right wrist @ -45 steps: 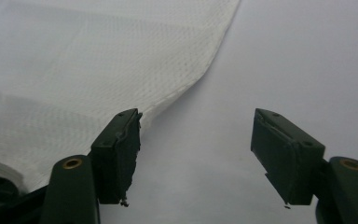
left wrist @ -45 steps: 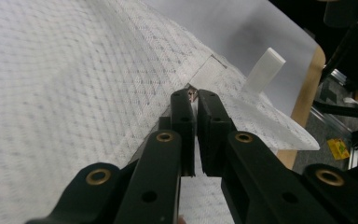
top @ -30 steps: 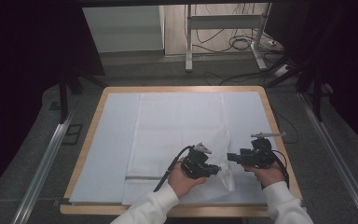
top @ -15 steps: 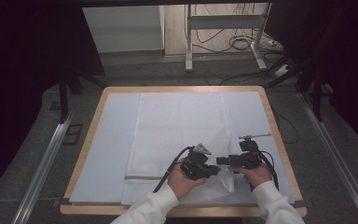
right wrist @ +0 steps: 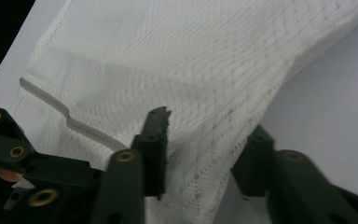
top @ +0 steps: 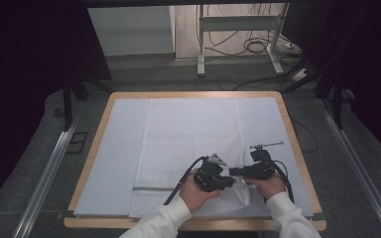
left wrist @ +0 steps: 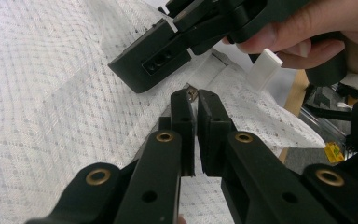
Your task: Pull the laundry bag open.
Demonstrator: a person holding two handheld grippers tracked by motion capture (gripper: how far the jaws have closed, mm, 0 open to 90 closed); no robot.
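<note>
Nearest us, two white-sleeved forearms enter from the bench's (top: pixel 104 148) near edge, converging toward each other.

Left gripper (top: pixel 226 181): held low over the near right part of the cloth, aimed rightward; in the left gripper view (left wrist: pixel 195 105) we see its jaws pressed together with a thin fold of fabric pinched between them.

Right gripper (top: pixel 234 171): aimed leftward, tip just beside the left gripper's; in the right gripper view (right wrist: pixel 205 130) we see its jaws spread wide, straddling a raised edge of the fabric without clamping it.

White mesh cloth (top: pixel 188 134): spread flat on the pale blue bench cover (top: pixel 119 163), long axis running from near edge to far edge, grey stripe (top: pixel 151 189) across the near end; near right corner lifted and rumpled at the grippers.
</note>
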